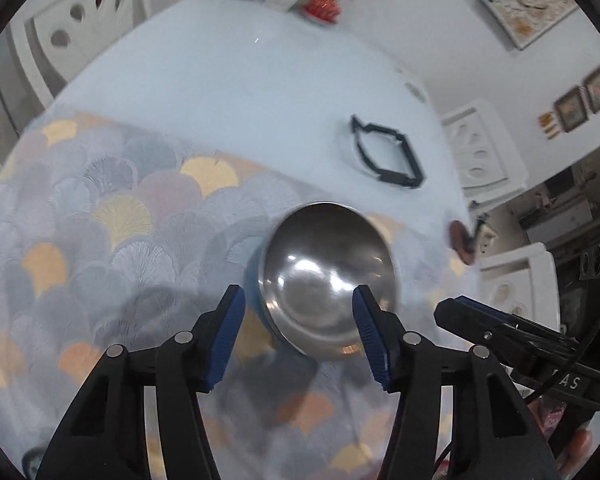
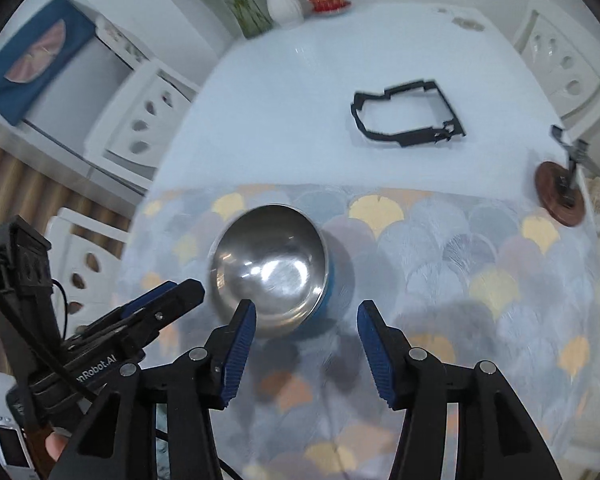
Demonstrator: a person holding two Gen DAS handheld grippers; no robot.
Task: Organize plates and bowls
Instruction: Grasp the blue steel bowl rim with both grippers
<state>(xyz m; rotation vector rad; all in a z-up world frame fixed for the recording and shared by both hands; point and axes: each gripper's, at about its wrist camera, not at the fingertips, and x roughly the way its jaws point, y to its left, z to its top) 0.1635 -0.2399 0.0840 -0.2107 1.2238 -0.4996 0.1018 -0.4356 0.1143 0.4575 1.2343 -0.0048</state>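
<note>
The left gripper point(image 1: 298, 300) hangs with jaws apart, nothing between its pads — the steel bowl point(image 1: 328, 280) sits just ahead on the patterned cloth point(image 1: 100, 208), apparently on a blue base, though blur hides it. Right of it, the right gripper point(image 2: 306, 312) is likewise spread and empty — bowl ahead-left.
</note>
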